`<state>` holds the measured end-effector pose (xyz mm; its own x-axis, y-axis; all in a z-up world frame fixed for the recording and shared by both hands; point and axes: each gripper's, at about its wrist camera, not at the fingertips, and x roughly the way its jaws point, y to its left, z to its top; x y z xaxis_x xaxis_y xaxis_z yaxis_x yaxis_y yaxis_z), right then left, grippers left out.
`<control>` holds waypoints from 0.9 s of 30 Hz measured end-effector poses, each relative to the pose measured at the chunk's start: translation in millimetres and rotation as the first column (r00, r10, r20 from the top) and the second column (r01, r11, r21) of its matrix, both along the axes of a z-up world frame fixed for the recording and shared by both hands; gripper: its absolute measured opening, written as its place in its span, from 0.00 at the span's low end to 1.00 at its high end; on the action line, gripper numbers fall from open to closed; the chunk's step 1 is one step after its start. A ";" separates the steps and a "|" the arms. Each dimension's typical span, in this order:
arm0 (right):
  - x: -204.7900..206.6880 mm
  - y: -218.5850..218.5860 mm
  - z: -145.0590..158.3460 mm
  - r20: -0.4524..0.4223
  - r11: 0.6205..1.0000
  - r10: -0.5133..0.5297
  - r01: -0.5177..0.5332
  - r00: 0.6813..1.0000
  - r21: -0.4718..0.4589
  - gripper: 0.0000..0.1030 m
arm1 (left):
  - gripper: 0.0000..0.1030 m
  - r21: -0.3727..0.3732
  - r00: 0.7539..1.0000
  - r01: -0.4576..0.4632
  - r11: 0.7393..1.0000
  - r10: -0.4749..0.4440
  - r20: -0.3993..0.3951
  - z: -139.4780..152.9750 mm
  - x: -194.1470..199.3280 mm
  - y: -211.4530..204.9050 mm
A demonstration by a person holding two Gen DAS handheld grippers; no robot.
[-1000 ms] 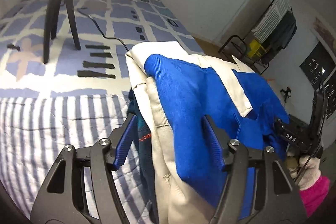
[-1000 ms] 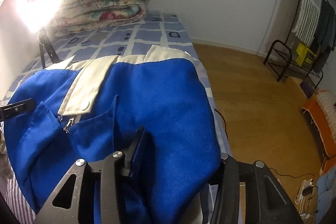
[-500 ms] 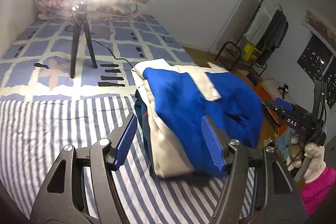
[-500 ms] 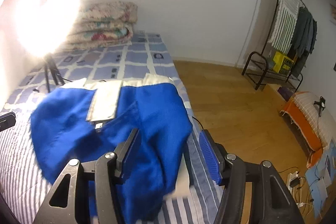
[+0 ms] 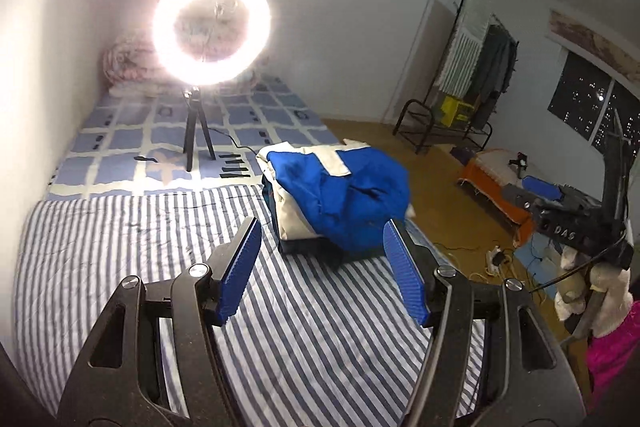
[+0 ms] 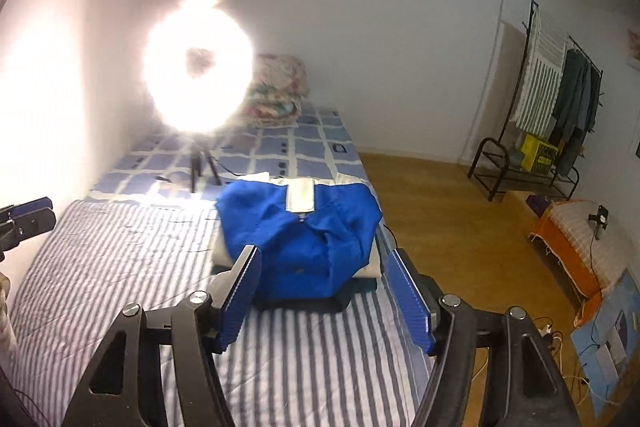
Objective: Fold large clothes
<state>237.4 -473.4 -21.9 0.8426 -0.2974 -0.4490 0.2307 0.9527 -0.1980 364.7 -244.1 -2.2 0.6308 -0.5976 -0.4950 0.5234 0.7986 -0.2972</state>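
Observation:
A blue and cream jacket [image 5: 340,195] [image 6: 300,231] lies folded in a heap on top of other folded dark clothes, on the striped sheet near the bed's right edge. My left gripper [image 5: 322,267] stands open well back from the heap, nothing between its blue pads. My right gripper [image 6: 322,291] is also back from the jacket, its jaws opening with nothing between them. The right gripper's body [image 5: 568,223] shows at the far right of the left wrist view, held by a gloved hand. The left gripper's tip [image 6: 28,215] shows at the left edge of the right wrist view.
A bright ring light on a tripod [image 5: 198,143] [image 6: 200,171] stands on the bed [image 5: 120,247] behind the clothes, its cable trailing toward them. Folded quilts [image 6: 280,87] lie at the headboard wall. A clothes rack [image 6: 560,99], wooden floor and a low orange mattress [image 6: 576,247] are to the right.
Both grippers let go of the jacket and pulled back and upward from it. The jacket now rests on the pile. The right jaws have widened.

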 end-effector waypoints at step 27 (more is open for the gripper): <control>-211.8 115.8 -48.9 0.119 0.999 0.034 -0.033 0.992 -0.008 0.95 | 0.87 0.038 0.991 0.050 0.998 -0.055 0.119 4.3 -233.3 64.7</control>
